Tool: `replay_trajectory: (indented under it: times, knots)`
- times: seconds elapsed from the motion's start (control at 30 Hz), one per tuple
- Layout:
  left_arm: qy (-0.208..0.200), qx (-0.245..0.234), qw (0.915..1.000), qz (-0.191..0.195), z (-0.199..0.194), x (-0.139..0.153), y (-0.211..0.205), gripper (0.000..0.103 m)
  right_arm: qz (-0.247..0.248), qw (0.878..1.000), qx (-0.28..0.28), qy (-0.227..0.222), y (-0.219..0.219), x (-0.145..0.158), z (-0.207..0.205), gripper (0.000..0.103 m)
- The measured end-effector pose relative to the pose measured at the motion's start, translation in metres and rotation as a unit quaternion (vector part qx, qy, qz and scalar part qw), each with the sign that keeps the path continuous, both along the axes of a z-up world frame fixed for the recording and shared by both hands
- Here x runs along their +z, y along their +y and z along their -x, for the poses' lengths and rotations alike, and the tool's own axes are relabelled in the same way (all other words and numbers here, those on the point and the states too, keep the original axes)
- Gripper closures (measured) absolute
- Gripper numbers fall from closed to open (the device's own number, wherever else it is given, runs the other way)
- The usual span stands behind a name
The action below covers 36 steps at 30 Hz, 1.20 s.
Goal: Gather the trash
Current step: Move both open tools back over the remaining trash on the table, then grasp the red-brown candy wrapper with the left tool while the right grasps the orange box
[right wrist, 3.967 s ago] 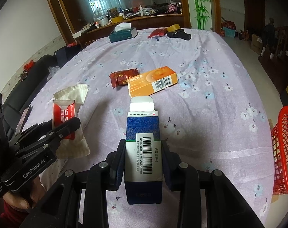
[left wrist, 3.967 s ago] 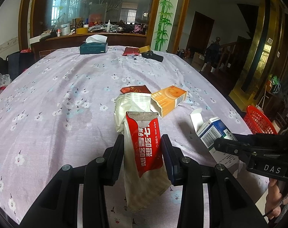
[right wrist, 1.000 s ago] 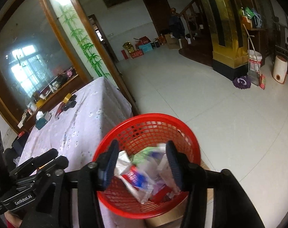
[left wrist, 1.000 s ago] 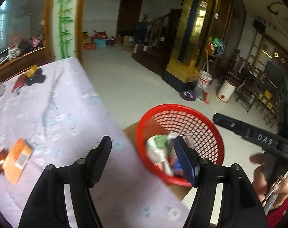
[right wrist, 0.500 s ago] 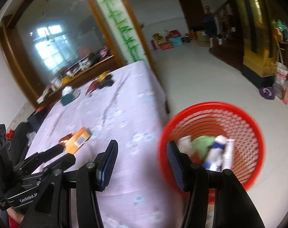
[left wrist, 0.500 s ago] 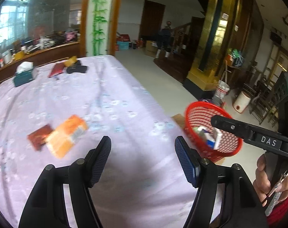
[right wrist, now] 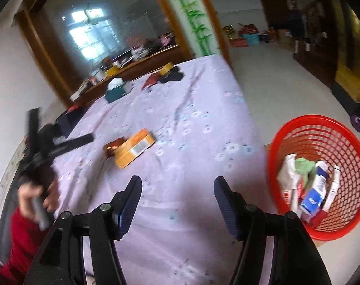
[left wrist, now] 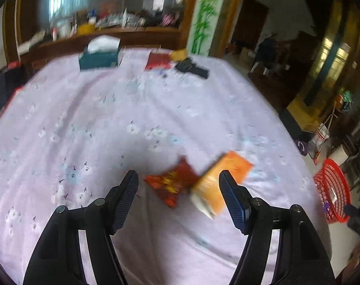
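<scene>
A red snack wrapper (left wrist: 172,182) and an orange box (left wrist: 219,184) lie side by side on the lilac flowered tablecloth (left wrist: 104,118). My left gripper (left wrist: 178,180) hovers just above them, open, with the wrapper in the gap between its fingers and untouched. My right gripper (right wrist: 177,185) hangs over bare cloth near the table's edge, its jaws opening with nothing between them. To its right on the floor stands the red mesh basket (right wrist: 318,124), holding a blue and white carton (right wrist: 314,194) and other wrappers. The same orange box (right wrist: 134,148) lies ahead and to the left.
At the table's far end are a teal tissue box (left wrist: 100,57), a red packet (left wrist: 157,61) and a black object (left wrist: 192,67). A hand (right wrist: 30,197) with a red sleeve holds the left tool. The basket (left wrist: 332,190) stands beyond the table's right edge, on a tiled floor (right wrist: 275,78).
Both views have swung left, away from the basket and back to the table. The left gripper now sits over the red wrapper and orange box. The right jaws stand wider apart.
</scene>
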State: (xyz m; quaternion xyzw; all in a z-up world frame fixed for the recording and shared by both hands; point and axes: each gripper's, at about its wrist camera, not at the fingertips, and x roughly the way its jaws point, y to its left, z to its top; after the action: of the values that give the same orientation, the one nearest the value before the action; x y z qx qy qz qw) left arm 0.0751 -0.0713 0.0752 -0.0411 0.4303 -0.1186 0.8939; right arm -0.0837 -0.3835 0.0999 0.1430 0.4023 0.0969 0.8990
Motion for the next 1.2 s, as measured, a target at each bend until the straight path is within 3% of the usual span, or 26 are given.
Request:
replay_trajectory:
  times: [0.2,0.33,0.4,0.63,0.83,0.93,1.0,1.2]
  knots:
    - [0.037,-0.014,0.9986,0.037,-0.035,-0.024,0.002,0.038,0.017,1.000,0.012,0.006,0.012,-0.005,-0.003,0.035]
    - [0.053,-0.022,0.9981,0.024,-0.046,-0.036,-0.012,0.046,0.018,1.000,0.010,0.014,0.013,-0.011,-0.007,0.035]
    - [0.063,-0.031,0.9974,0.018,-0.044,-0.043,-0.017,0.056,0.017,1.000,0.010,0.016,0.013,-0.012,-0.007,0.035]
    - [0.076,-0.051,0.9954,0.026,-0.014,-0.051,-0.023,0.060,0.022,1.000,0.015,0.013,0.014,-0.011,-0.008,0.035]
    - [0.056,-0.043,0.9975,0.009,0.001,-0.052,-0.030,0.060,0.016,0.999,0.021,0.020,0.021,-0.013,-0.016,0.035]
    - [0.065,-0.027,0.9973,0.023,-0.007,-0.058,-0.024,0.061,0.009,0.999,0.026,0.028,0.026,-0.014,-0.022,0.035]
    - [0.061,-0.021,0.9975,0.026,-0.007,-0.061,-0.022,0.069,0.007,0.999,0.031,0.030,0.031,-0.013,-0.027,0.035]
    - [0.041,0.006,0.9986,0.034,0.018,-0.052,-0.012,0.070,-0.012,0.998,0.038,0.048,0.044,-0.015,-0.046,0.035]
